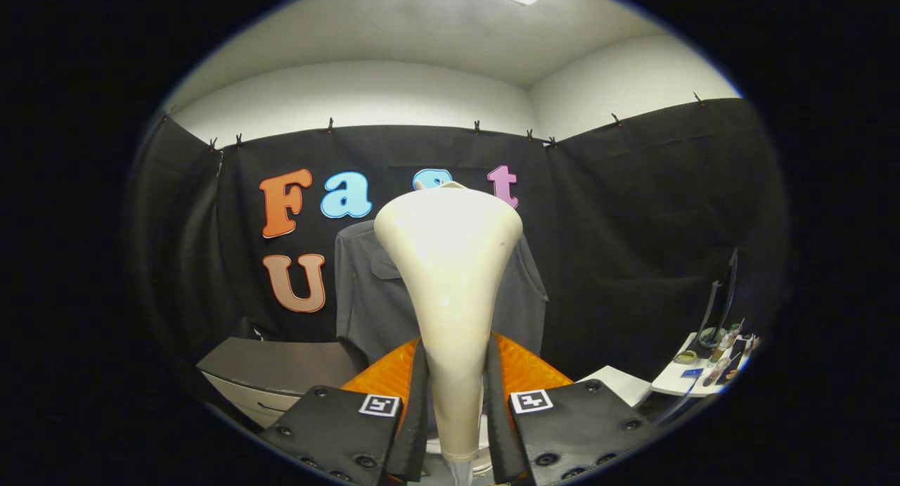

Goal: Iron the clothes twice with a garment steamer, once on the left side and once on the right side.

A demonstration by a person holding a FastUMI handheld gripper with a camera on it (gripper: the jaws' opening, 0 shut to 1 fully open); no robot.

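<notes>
A cream garment steamer stands upright between my fingers, its wide head uppermost and its slim handle running down into the gripper. Both fingers press on the handle, so the gripper is shut on the steamer. Beyond it a dark grey collared shirt hangs flat against the black cloth wall. The steamer head covers the shirt's middle and collar; the shirt's left side and a strip of its right side show around it. The steamer head is held apart from the shirt, some way in front of it.
A grey cabinet with drawers stands low to the left of the shirt. On the right a white table carries a monitor and small bottles. A white board lies beside it.
</notes>
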